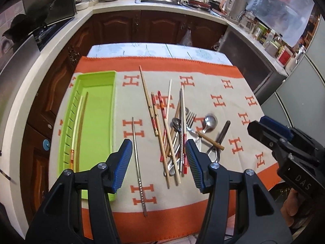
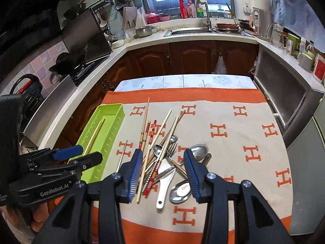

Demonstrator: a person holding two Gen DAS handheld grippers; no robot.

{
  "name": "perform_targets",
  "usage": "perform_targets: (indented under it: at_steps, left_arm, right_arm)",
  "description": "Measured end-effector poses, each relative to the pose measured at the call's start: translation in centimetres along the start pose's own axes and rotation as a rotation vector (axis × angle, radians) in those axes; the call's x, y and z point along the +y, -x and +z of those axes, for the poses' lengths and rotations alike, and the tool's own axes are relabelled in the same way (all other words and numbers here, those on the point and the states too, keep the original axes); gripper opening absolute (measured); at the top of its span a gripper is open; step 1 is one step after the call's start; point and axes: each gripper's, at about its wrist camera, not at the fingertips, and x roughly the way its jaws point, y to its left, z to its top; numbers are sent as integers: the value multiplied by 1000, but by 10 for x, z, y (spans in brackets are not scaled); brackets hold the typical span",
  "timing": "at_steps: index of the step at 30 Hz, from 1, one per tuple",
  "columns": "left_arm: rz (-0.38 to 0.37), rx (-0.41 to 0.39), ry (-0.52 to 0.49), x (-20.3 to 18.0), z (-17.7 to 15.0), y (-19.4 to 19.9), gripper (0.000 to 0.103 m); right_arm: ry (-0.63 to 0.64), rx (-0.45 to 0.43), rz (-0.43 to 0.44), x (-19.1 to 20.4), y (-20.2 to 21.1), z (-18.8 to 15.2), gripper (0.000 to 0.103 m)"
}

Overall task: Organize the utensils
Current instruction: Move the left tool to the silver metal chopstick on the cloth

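Note:
A lime-green tray (image 1: 97, 105) (image 2: 113, 113) lies at the left of the cloth, with two chopsticks (image 1: 78, 126) along its slotted side. A lone metal chopstick (image 1: 137, 162) (image 2: 121, 158) lies on the cloth beside the tray. In the middle is a tangled pile of chopsticks (image 1: 172, 126), a fork (image 1: 190, 120) and metal spoons (image 1: 210, 122). My left gripper (image 1: 158, 142) (image 2: 90, 152) hovers open over the metal chopstick and the pile's left edge. My right gripper (image 2: 163, 151) (image 1: 257, 123) is open above the pile, over a white ceramic spoon (image 2: 164, 183) and a metal spoon (image 2: 180, 190).
The utensils rest on an orange and beige cloth with H marks (image 2: 251, 134) covering a small table. Dark wood cabinets (image 2: 193, 57), a counter with a sink (image 2: 189, 31) and a stove (image 2: 81, 69) surround it. A steel appliance (image 2: 284, 105) stands close on the right.

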Motion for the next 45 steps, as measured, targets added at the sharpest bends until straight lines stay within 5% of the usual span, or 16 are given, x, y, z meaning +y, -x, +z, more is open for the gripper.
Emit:
perform_targets:
  at_steps: [12, 16, 20, 37, 45]
  left_arm:
    - [-26, 58, -3, 2, -40, -44, 50]
    - [-46, 101, -10, 3, -52, -60, 28]
    - [-64, 178, 18, 5, -58, -83, 21]
    - [158, 290, 14, 12, -51, -127, 21]
    - [157, 354, 13, 15, -50, -148, 21]
  right_arm:
    - [-16, 69, -39, -16, -35, -43, 42]
    - [-15, 117, -6, -17, -50, -60, 42]
    - [-16, 161, 28, -18, -62, -71, 42]
    - [-17, 161, 79, -27, -73, -70, 42]
    - [-21, 170, 86, -29, -77, -71, 42]
